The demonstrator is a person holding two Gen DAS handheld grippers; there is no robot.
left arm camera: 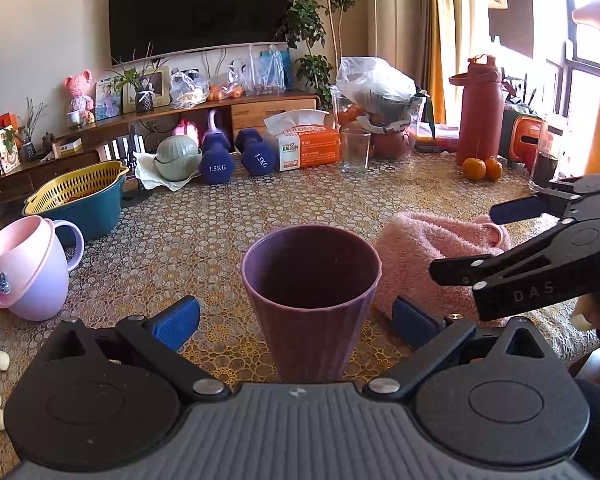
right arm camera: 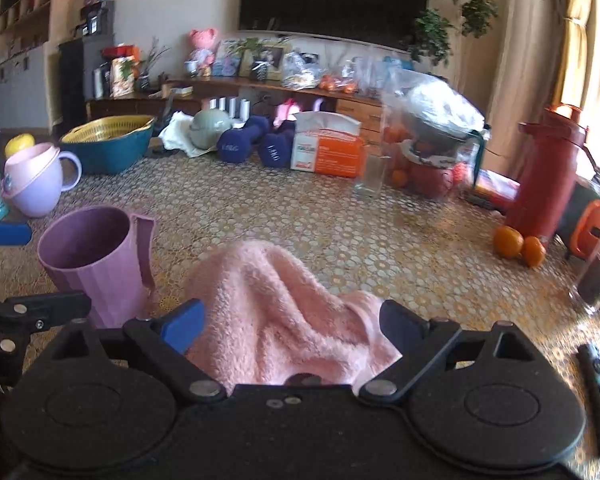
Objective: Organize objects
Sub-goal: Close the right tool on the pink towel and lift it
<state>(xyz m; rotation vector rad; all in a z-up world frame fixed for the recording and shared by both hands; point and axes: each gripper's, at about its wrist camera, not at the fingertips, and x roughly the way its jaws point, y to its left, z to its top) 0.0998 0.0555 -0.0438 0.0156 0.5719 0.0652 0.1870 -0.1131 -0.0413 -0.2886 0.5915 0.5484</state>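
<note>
While the left gripper [left arm camera: 296, 322] stands wide apart in the left wrist view, the ribbed purple plastic cup [left arm camera: 311, 300] sits upright on the table between its pads, untouched. Seen from the right wrist, the right gripper [right arm camera: 294, 326] is also spread apart, and the crumpled pink fluffy towel [right arm camera: 288, 312] lies between its pads, just beside the cup.

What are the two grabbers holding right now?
Nothing. The left gripper is open around the purple cup, pads not touching it. The right gripper is open over the pink towel, not pinching it.
</note>
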